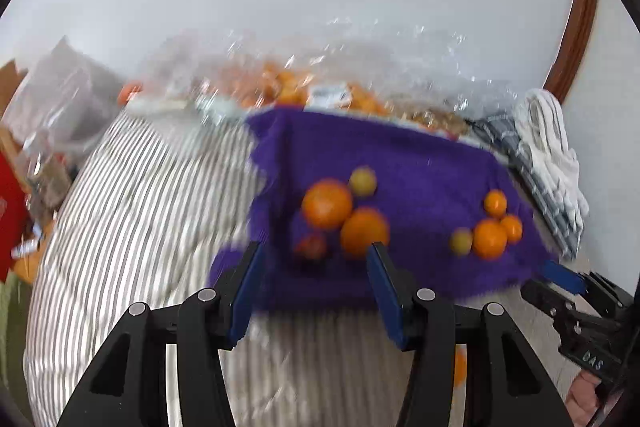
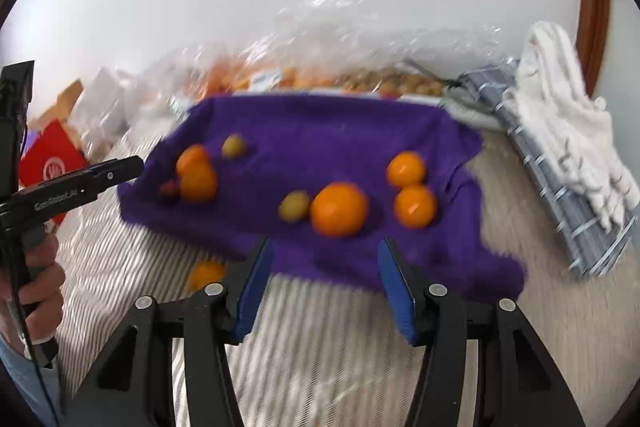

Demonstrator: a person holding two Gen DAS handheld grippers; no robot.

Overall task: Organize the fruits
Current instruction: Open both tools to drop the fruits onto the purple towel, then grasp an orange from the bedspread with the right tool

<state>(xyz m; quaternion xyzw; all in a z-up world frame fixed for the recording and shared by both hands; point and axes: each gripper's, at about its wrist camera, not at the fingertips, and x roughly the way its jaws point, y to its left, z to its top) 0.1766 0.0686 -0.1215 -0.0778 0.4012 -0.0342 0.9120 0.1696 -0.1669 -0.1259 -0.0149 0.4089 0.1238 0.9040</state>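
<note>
A purple cloth (image 1: pixel 400 155) lies on striped bedding and carries two clusters of fruit. The left cluster has two oranges (image 1: pixel 327 203), a greenish fruit (image 1: pixel 363 181) and a small red fruit (image 1: pixel 311 246). The right cluster has a big orange (image 2: pixel 339 209), two smaller oranges (image 2: pixel 415 206) and a greenish fruit (image 2: pixel 294 205). My left gripper (image 1: pixel 315 249) is open at the cloth's near edge, its pads touching nothing, with the red fruit just beyond the tips. My right gripper (image 2: pixel 325 243) is open and empty short of the big orange. Both views are blurred.
One loose orange (image 2: pixel 206 273) lies on the striped bedding (image 1: pixel 140 227) off the cloth. Clear plastic bags of fruit (image 2: pixel 320 79) line the back by the wall. A folded plaid cloth (image 2: pixel 568 211) and white towel (image 2: pixel 560 107) lie right; a red box (image 2: pixel 52 163) sits left.
</note>
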